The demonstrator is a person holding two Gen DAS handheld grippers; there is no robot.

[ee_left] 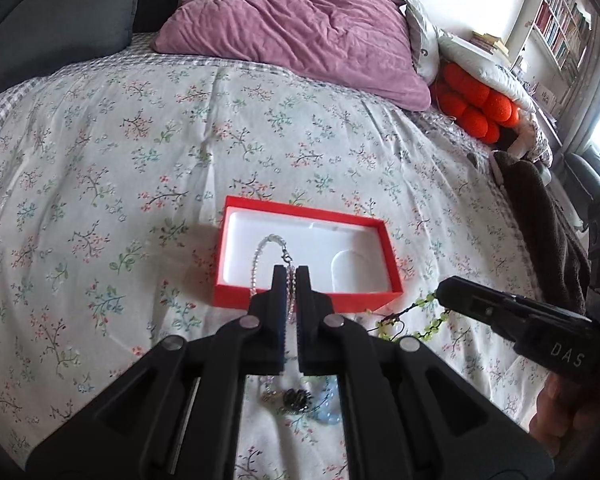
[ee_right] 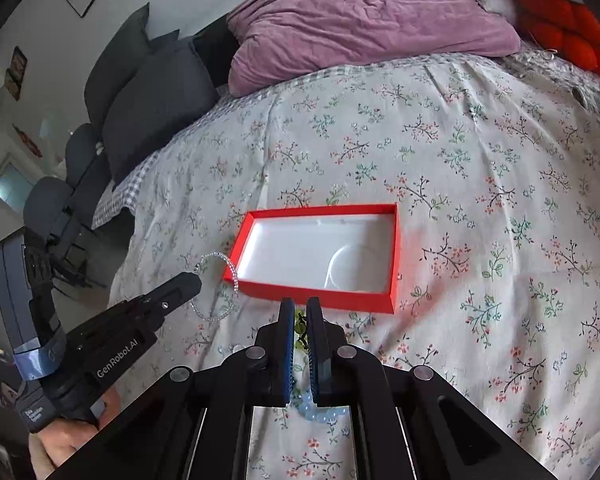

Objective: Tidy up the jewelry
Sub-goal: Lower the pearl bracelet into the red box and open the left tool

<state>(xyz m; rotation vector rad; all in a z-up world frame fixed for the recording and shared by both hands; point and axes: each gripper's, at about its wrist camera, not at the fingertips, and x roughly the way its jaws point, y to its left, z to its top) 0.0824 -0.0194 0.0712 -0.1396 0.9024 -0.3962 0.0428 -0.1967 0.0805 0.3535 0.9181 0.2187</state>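
Observation:
A red box (ee_left: 308,213) with an empty white liner lies open on the floral bedspread (ee_left: 100,160). My left gripper (ee_left: 291,270) is shut on a clear beaded bracelet (ee_left: 260,248), which hangs as a loop in front of the box's near wall. From the right wrist view that same gripper (ee_right: 196,278) and bracelet (ee_right: 230,266) hover left of the box (ee_right: 320,210). My right gripper (ee_right: 300,302) is shut on a green beaded strand (ee_right: 300,326) just short of the box. In the left wrist view it (ee_left: 442,290) trails the green strand (ee_left: 396,322) down to the bedspread.
A pale blue beaded bracelet (ee_left: 328,412) and a small dark piece (ee_left: 296,398) lie on the bedspread under the grippers. A purple pillow (ee_left: 292,24), an orange cushion (ee_left: 476,108) and a brown blanket (ee_left: 540,220) sit beyond. Dark grey cushions (ee_right: 148,100) line the left side.

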